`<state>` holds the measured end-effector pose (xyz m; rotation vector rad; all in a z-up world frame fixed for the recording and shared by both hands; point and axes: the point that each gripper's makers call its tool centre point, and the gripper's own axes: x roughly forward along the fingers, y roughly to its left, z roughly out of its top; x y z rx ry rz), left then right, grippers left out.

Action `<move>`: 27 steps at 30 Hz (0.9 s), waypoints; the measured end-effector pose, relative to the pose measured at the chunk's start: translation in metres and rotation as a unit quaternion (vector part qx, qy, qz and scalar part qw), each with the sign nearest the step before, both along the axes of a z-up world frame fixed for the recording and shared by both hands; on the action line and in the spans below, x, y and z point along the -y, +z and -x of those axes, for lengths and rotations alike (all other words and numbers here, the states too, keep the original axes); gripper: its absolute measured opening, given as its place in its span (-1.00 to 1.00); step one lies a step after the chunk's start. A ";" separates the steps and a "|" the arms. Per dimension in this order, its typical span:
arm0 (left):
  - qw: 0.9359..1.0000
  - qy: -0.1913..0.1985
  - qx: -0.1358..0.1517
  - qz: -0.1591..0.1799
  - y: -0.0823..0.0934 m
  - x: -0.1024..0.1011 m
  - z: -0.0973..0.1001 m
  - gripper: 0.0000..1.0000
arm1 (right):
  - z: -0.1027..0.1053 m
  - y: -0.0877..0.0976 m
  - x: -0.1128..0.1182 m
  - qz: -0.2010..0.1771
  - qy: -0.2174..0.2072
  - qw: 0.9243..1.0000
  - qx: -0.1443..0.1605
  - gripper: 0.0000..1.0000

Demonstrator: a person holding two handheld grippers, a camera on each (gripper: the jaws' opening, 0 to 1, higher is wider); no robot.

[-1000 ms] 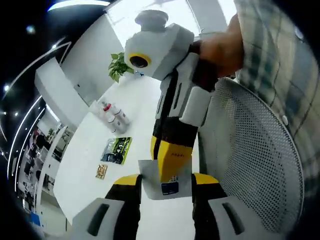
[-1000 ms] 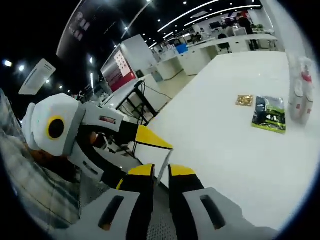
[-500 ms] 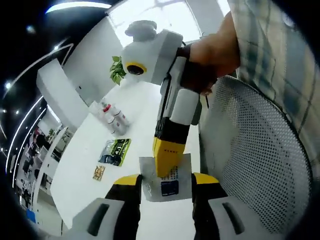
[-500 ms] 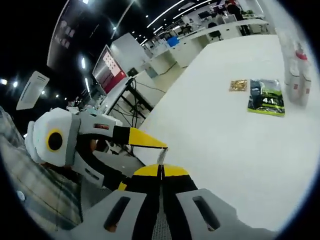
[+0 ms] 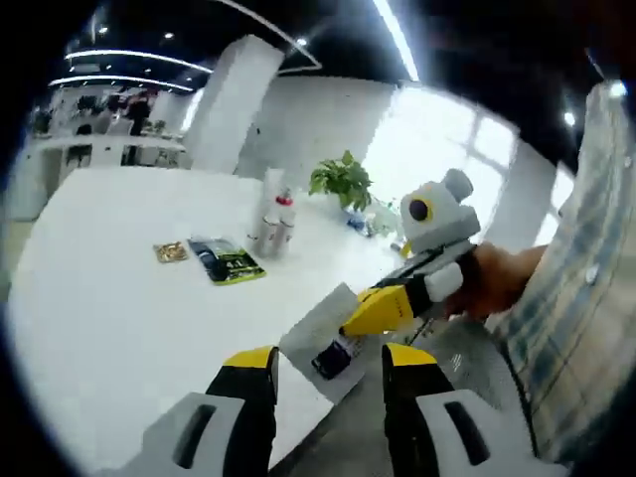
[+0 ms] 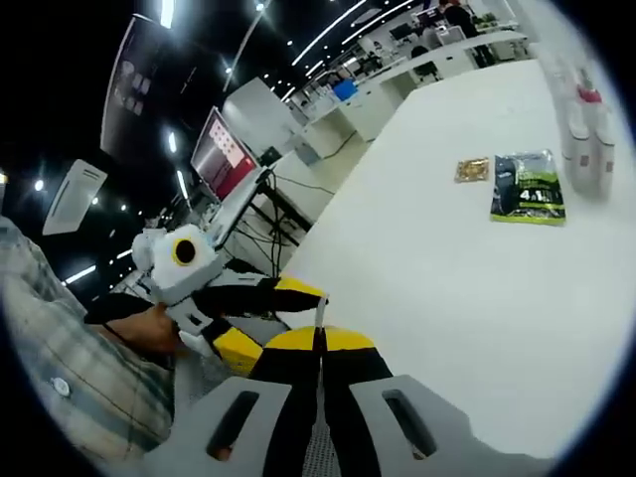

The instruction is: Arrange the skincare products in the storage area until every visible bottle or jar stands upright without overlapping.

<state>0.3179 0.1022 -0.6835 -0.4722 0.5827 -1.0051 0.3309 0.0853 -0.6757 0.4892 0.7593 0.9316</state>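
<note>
Now, bottles (image 5: pixel 275 221): upper centre of left gripper view, far across the bench (image 5: pixel 109 298).
Right claw (image 6: pixel 320 343): closed, pinching a grey sachet (image 5: pixel 333 343).
Left claw (image 5: pixel 328 360): open, straddling that sachet.

Long white table (image 5: pixel 109 308): small gold packet (image 5: pixel 171 251) lies just left of flat green-and-black pouch (image 5: pixel 227 261); cluster of white bottles with red caps (image 5: pixel 275 221) stands just behind pouch. Leafy green potted plant (image 5: pixel 343 182) further back, at table's far end. Flat grey sachet (image 5: pixel 328 343) near table's front edge, well apart from the pouch.
</note>
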 end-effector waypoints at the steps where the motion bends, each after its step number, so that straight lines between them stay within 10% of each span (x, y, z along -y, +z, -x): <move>1: 0.999 -0.004 -0.028 0.021 0.001 0.000 0.003 -0.15 | 0.000 0.005 -0.001 -0.019 -0.003 1.000 -0.002 -1.00; 27: 0.975 -0.015 -0.140 0.170 0.026 -0.002 0.007 -0.95 | -0.003 0.029 -0.006 -0.131 -0.027 0.990 -0.033 -0.99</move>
